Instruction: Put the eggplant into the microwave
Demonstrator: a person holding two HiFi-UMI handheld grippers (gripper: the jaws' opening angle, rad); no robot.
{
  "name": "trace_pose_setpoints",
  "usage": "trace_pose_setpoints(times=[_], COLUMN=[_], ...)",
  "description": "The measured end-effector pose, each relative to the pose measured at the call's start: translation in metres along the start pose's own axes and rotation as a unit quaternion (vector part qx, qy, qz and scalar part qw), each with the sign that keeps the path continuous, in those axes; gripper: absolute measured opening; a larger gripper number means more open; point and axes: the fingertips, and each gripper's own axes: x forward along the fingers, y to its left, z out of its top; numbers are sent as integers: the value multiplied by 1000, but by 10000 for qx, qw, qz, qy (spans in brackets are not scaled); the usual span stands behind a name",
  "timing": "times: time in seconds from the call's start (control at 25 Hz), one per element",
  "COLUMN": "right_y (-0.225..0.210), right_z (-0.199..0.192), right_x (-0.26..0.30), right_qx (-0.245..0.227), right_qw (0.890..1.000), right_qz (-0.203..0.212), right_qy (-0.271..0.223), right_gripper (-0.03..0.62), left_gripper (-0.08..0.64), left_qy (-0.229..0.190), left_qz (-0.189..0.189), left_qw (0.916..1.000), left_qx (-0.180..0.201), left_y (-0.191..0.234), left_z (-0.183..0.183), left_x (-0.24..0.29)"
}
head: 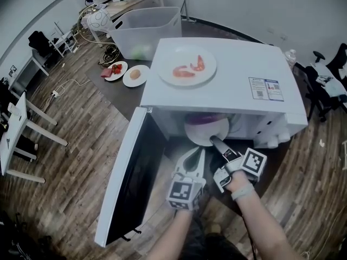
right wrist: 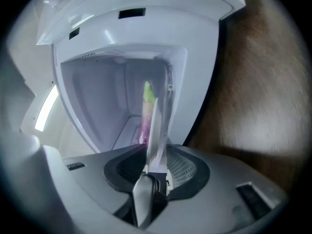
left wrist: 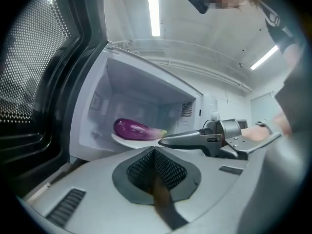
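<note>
Two grippers sit at the mouth of the white boxy microwave [head: 238, 58], whose black-glass door [head: 130, 177] hangs wide open on its left. The glossy purple eggplant [left wrist: 136, 129] is already inside the microwave cavity. It lies on a round white plate [left wrist: 127, 141] that looks to rest on the cavity floor, front rim seemingly poking past the opening.

Right gripper [right wrist: 157, 155] is level at the microwave front. Its claw is spread wide with the plate rim standing between the pads, not pinched as far as I can see. Left gripper [left wrist: 155, 152] is just outside the opening, below the plate, claw closed up on nothing.

My read: placement is basically done and we're at release. The next move is to draw the right gripper straight back off the rim without dragging the plate out. The plate may need a nudge deeper so the door clears, then the door gets swung shut, likely by the left gripper.
</note>
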Motion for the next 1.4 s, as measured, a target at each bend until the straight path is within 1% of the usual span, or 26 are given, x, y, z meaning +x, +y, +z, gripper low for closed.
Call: trace_pose_setpoints(times=[0.2,0.4,0.44,0.48,0.52,0.56,0.6,0.64,0.68,0.72,0.76,0.8,0.84,0.88,0.92,0.96,1.08,1.16,1.24,1.4], right_y=[9,17,16,13,8,3,1,1,4,7,10,13,16,19,22,25,29,28,25,25], right_z=[-11,-26,-29,-31,-31,-31,-31,-31,-31,-31,-30,-29,-27,-26,-25,-24,-26,-27,-30,-31], right_x=[-12,-21,-23,-26,-29,-33,-36,-37,-38,-37,-37,-38,-38,-38,-38,-37,-33,-31,-28,-23], right_qx=[-465,-1010,-1151,-1331,-1580,-1895,-2260,-2671,-3131,-3622,-4111,-4551,-4902,-5155,-5326,-5443,-5695,-5792,-5806,-5800], right_qw=[9983,9925,9908,9884,9844,9780,9693,9581,9438,9256,9043,8824,8628,8477,8371,8296,8119,8039,8018,8021], right_qz=[98,183,127,-3,-202,-412,-567,-644,-680,-733,-823,-927,-1017,-1077,-1106,-1118,-1172,-1239,-1301,-1323], right_qy=[341,668,707,733,752,769,787,802,814,814,798,761,704,640,583,545,525,535,551,519], right_gripper=[130,130,130,130,115,80,64,47,32,32,32,32,17,6,6,6,6,6,5,6], left_gripper=[2,2,2,2,2,2,2,2,2,2,2,2,2,2,2,2,2,2,2,2], left_qy=[8,28,29,30,29,29,33,40,48,52,51,49,49,49,48,44,24,12,-2,29], left_qz=[42,42,37,34,33,34,31,22,10,-2,-9,-10,-1,12,23,28,5,-16,-36,-77], left_qw=[10000,10000,10000,10000,9999,9999,9999,9999,9999,9999,9999,9999,9999,9998,9998,9998,9999,9999,10000,9999], left_qx=[-79,-80,-82,-88,-97,-106,-110,-116,-131,-146,-153,-155,-159,-166,-169,-166,-136,-106,-87,-77], left_y=[3,4,4,4,4,5,5,4,4,4,4,5,6,6,7,7,6,6,4,3], left_z=[1,1,1,2,2,1,1,1,1,1,0,0,0,0,1,1,3,3,5,5], left_x=[1,2,2,2,2,2,2,2,2,1,1,1,0,0,0,-1,0,0,1,2])
